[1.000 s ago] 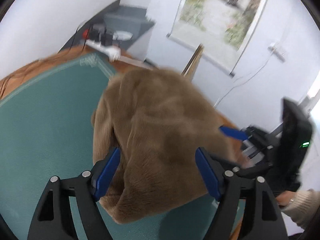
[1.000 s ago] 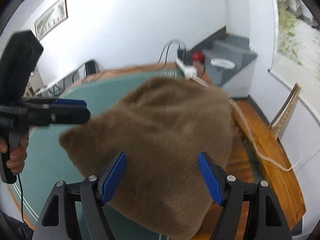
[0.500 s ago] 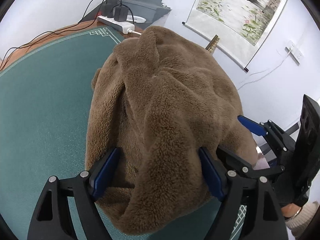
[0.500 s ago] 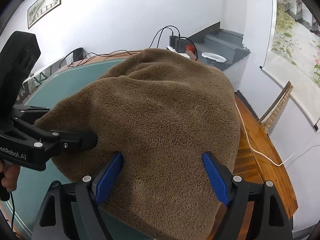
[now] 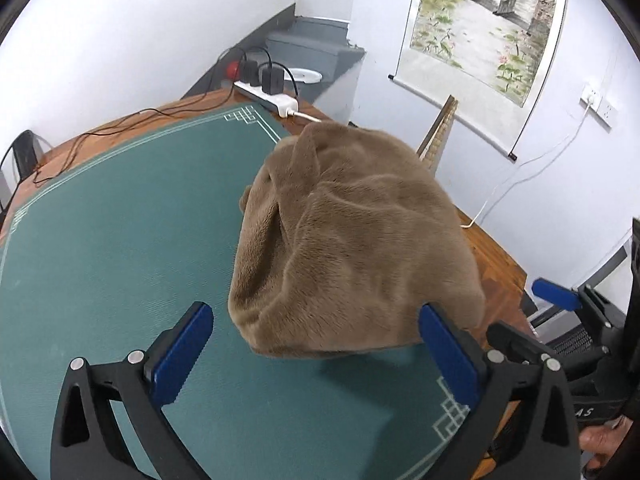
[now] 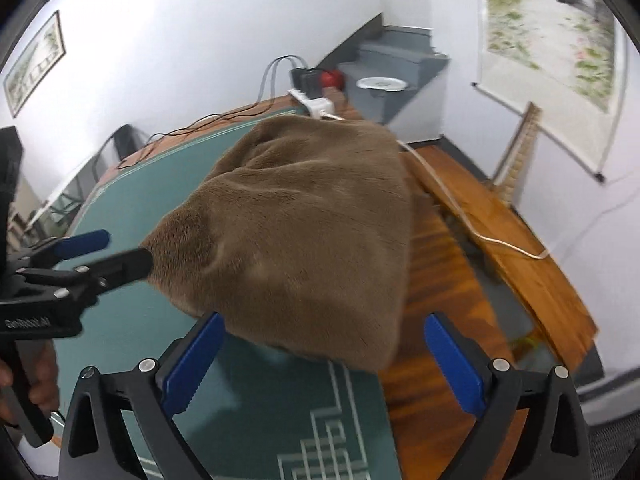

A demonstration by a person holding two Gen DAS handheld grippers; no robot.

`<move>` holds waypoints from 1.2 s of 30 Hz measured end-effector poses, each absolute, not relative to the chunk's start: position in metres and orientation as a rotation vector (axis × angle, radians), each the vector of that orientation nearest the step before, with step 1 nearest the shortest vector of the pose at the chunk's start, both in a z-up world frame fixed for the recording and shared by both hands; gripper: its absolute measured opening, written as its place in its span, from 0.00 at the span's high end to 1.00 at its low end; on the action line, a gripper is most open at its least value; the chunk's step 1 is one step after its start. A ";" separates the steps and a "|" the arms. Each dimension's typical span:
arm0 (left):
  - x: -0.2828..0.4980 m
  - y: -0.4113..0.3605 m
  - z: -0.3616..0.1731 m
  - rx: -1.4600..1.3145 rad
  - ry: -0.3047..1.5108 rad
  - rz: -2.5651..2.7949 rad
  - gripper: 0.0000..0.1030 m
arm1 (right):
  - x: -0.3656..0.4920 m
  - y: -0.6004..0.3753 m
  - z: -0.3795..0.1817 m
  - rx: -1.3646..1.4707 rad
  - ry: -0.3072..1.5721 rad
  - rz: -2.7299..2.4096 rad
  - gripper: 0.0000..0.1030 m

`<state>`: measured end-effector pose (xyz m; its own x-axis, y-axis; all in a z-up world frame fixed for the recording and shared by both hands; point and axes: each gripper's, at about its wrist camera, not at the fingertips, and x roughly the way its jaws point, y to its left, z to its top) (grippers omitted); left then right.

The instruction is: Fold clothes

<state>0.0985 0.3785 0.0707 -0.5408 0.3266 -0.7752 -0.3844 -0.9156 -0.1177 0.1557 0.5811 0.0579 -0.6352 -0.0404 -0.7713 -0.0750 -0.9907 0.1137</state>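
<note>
Change: both tongs pulled back off the garment, jaws just opened wider, nothing between them now.
Left tongs (image 5: pixel 316 354): blue pads spread wide, just short of the garment's near edge.
Right tongs (image 6: pixel 320 360): spread wide, empty, near hem just ahead of them.
Garment: brown fleece garment (image 5: pixel 352 248), bunched heap on green felt mat (image 5: pixel 120 240) over wooden table (image 6: pixel 500 232), near the right edge.
Background: white power strip (image 5: pixel 268 98) at far corner.

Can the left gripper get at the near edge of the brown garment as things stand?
Probably yes. The left gripper is open, its jaws just widened, and the brown garment lies right ahead on the green mat with nothing between.
</note>
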 end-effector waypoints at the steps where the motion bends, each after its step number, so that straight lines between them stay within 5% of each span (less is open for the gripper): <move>1: 0.102 0.380 0.075 -1.207 0.080 2.455 0.00 | 0.160 0.581 0.061 -1.324 0.219 2.806 0.01; 9: 0.132 0.394 0.104 -1.157 0.184 2.571 0.00 | 0.181 0.581 0.093 -1.289 0.240 2.715 0.01; 17: 0.151 0.403 0.128 -1.114 0.280 2.655 0.00 | 0.194 0.555 0.101 -1.275 0.047 2.649 0.01; 36: 0.144 0.382 0.140 -1.170 0.141 2.671 0.00 | 0.197 0.569 0.131 -1.213 0.087 2.649 0.01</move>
<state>0.1444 0.3818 0.1398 -0.6581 0.1638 -0.7349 -0.2403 -0.9707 -0.0011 0.1972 0.5689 0.1309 -0.6324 0.1801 -0.7534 -0.2294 -0.9725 -0.0400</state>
